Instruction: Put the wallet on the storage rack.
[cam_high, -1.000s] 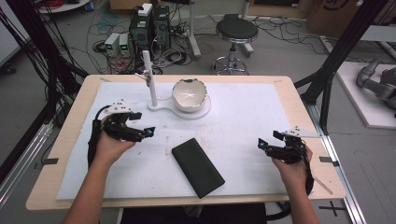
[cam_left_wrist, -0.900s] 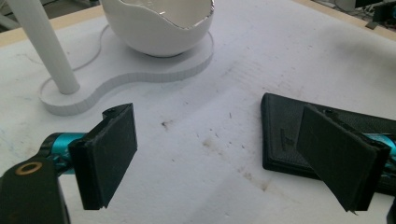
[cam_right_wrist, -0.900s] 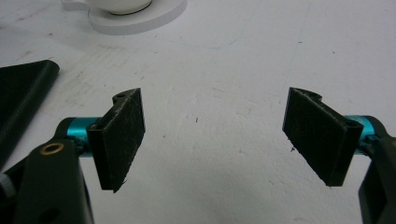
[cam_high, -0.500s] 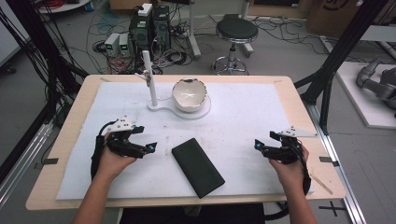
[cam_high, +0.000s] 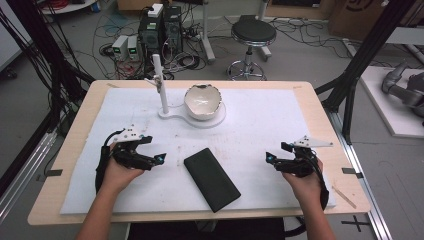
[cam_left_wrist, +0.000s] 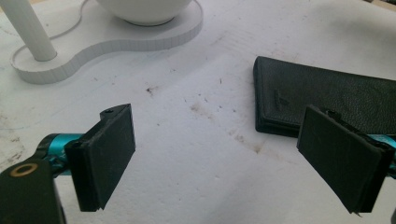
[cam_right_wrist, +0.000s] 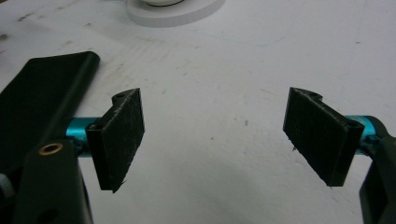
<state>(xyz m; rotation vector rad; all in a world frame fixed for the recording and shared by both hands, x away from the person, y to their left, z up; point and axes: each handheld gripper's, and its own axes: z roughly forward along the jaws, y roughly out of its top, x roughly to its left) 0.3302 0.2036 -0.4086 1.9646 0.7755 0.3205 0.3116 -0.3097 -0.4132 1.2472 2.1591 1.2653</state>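
Note:
A black leather wallet (cam_high: 211, 178) lies flat and slanted on the white mat (cam_high: 260, 125), near the front middle. To its left, my left gripper (cam_high: 161, 159) rests low over the mat, open, with its tips pointing at the wallet a short way off. In the left gripper view the wallet (cam_left_wrist: 322, 98) lies just past the right jaw, and the gripper (cam_left_wrist: 229, 156) holds nothing. At the wallet's right, my right gripper (cam_high: 269, 159) is open too, aimed left. The right gripper view has the wallet (cam_right_wrist: 42, 93) at its left, with bare mat between the wide jaws of the gripper (cam_right_wrist: 215, 135).
A white bowl (cam_high: 203, 102) sits on a white flat stand (cam_high: 172, 113) with an upright post (cam_high: 160, 82) at the back middle of the mat. The wooden table edge (cam_high: 345, 165) runs close along the right. A stool and computer gear stand on the floor beyond.
Both hands have drawn back toward the front of the table and slightly inward. The left gripper has come down nearer the wallet's left end. The wallet has not moved.

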